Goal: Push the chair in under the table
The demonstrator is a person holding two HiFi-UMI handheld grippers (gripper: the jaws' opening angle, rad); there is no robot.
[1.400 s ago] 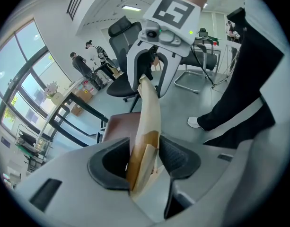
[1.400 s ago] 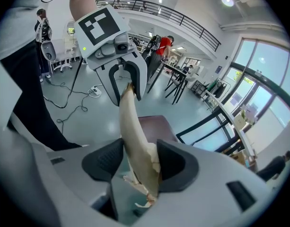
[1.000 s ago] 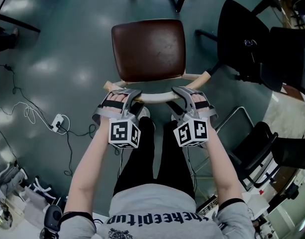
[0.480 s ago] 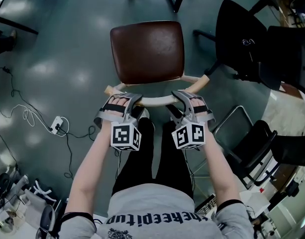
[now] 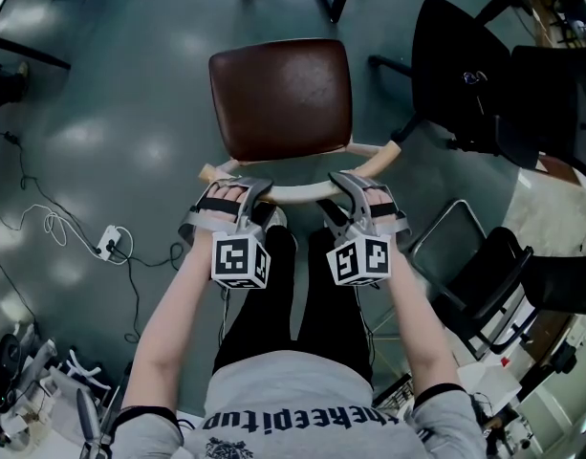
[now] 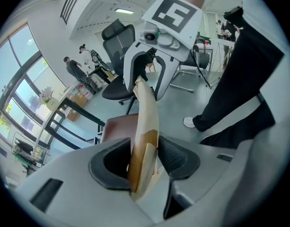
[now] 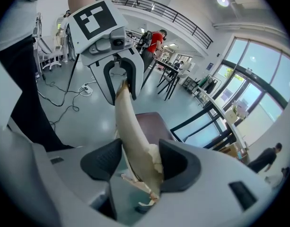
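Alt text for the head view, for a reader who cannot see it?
From above, a person's left gripper and right gripper clamp the pale curved backrest rail of a brown-seated chair on a grey-green floor. Black office chairs stand at the right.

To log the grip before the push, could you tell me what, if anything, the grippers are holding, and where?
Both hold the chair by its wooden back rail: left gripper left of centre, right gripper right of centre.

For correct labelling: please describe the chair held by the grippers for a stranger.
On the grey floor before the person stands the chair, its backrest held by the left gripper and right gripper. Unlike the black chairs at right, its seat is brown.
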